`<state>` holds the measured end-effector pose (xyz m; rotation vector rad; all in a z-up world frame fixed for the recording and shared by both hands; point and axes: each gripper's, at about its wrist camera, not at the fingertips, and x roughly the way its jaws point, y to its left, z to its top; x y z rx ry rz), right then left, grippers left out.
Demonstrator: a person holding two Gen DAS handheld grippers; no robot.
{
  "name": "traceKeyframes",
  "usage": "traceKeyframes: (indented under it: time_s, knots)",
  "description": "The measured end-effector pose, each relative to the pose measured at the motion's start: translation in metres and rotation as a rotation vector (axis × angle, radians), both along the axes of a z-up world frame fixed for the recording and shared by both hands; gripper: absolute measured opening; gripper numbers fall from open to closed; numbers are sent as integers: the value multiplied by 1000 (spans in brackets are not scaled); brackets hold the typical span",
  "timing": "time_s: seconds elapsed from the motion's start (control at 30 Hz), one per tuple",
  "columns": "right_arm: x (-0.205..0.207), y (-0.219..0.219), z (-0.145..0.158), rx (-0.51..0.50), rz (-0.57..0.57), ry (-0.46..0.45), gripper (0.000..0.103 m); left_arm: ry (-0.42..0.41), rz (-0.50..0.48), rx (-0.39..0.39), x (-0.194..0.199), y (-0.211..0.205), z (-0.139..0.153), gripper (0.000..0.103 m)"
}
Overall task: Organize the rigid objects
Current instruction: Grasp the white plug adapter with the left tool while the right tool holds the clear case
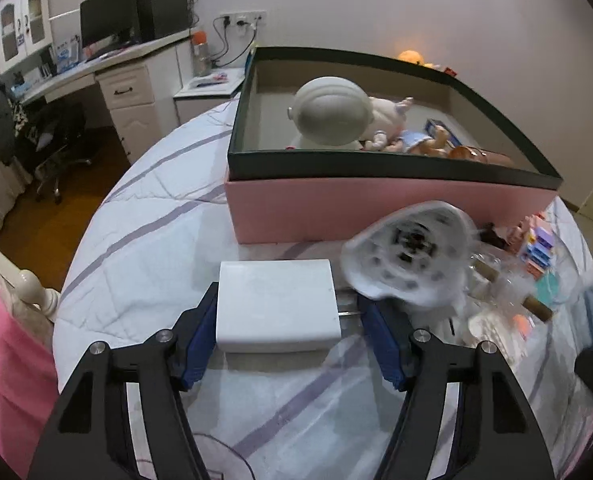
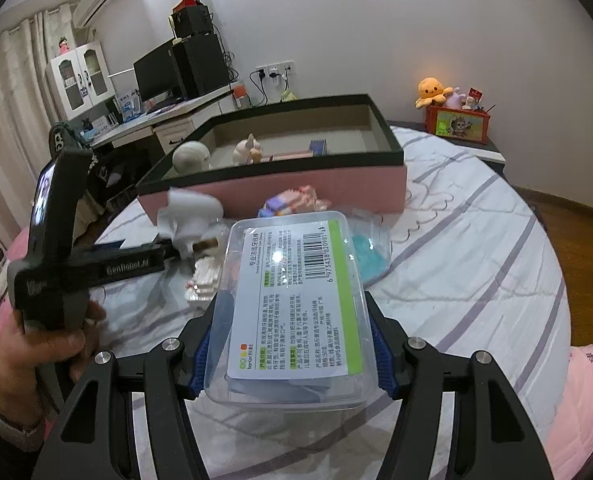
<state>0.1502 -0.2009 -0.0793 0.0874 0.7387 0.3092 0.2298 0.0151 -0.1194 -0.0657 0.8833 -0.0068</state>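
Currently left gripper sits around the white box on the bed: left pad touches its side, right pad stands just clear, so not clamped. Right gripper is clamped on the clear case, pads pressing both long sides, label up, held above the quilt. Pink bin with dark rim lies just beyond both, holding a white helmet figure and small dolls. Blurred white toy is just right of the white box.
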Motion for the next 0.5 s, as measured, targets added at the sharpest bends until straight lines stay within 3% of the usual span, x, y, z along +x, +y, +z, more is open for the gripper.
traceKeyframes:
  time_s: [0.13,0.5]
  knots:
    - [-3,1,7,-1,2,-15,64,-24,-17,-48,-15,3,6,68]
    - [-4,4,34,-6,26,-75,64,-105,-29,-48,-54,10,34,68]
